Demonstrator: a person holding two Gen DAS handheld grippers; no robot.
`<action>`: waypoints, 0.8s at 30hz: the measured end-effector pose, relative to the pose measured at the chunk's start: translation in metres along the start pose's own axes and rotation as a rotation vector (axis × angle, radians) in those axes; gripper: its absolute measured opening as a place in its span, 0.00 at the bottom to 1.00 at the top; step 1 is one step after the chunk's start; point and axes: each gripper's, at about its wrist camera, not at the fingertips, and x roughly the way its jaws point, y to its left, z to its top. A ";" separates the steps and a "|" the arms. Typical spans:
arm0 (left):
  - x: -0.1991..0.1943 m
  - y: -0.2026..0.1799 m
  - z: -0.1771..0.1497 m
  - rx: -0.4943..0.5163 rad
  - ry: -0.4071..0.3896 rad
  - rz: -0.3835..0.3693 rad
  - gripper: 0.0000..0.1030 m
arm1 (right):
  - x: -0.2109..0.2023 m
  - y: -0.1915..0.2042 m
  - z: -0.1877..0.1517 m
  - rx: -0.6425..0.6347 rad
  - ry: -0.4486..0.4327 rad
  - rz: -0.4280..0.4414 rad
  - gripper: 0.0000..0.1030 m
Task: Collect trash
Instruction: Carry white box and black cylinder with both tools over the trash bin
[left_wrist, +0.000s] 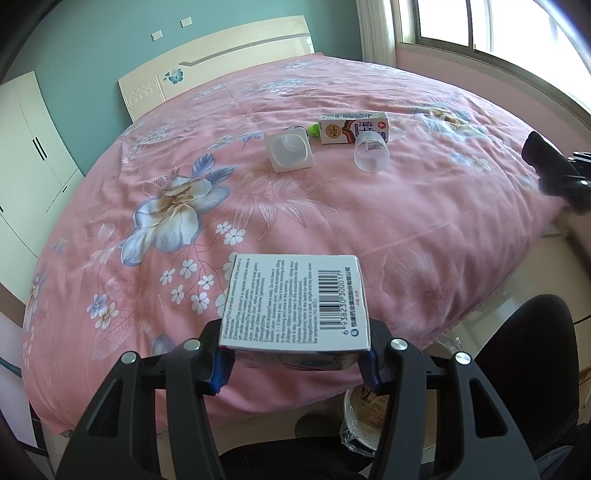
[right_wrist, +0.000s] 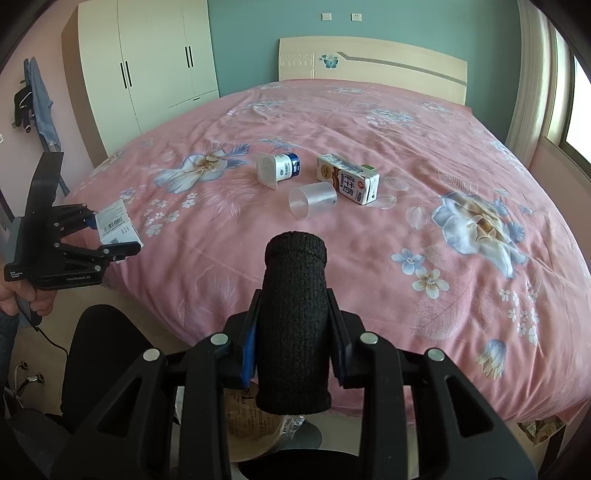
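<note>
While left gripper clamped a barcoded box, right gripper pinched a black sleeve above the bed.

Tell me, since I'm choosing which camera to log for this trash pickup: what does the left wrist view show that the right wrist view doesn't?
Only the left wrist view shows the window and the printed barcode face of the small box close up, held in the left tongs.

Only the right wrist view shows the black knit sleeve close up, clamped in the right tongs, plus clothes hanging on the wall.

Both show the pink floral bedspread, yogurt cup, milk carton, clear plastic cup, headboard and wardrobe.
</note>
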 end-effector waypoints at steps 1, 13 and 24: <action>-0.002 -0.002 -0.005 0.006 -0.002 -0.009 0.55 | -0.002 0.004 -0.003 -0.004 0.001 0.002 0.32; 0.000 -0.034 -0.057 0.079 0.046 -0.045 0.55 | 0.005 0.050 -0.060 -0.065 0.068 0.036 0.32; 0.035 -0.063 -0.101 0.100 0.155 -0.096 0.55 | 0.044 0.080 -0.102 -0.084 0.180 0.076 0.32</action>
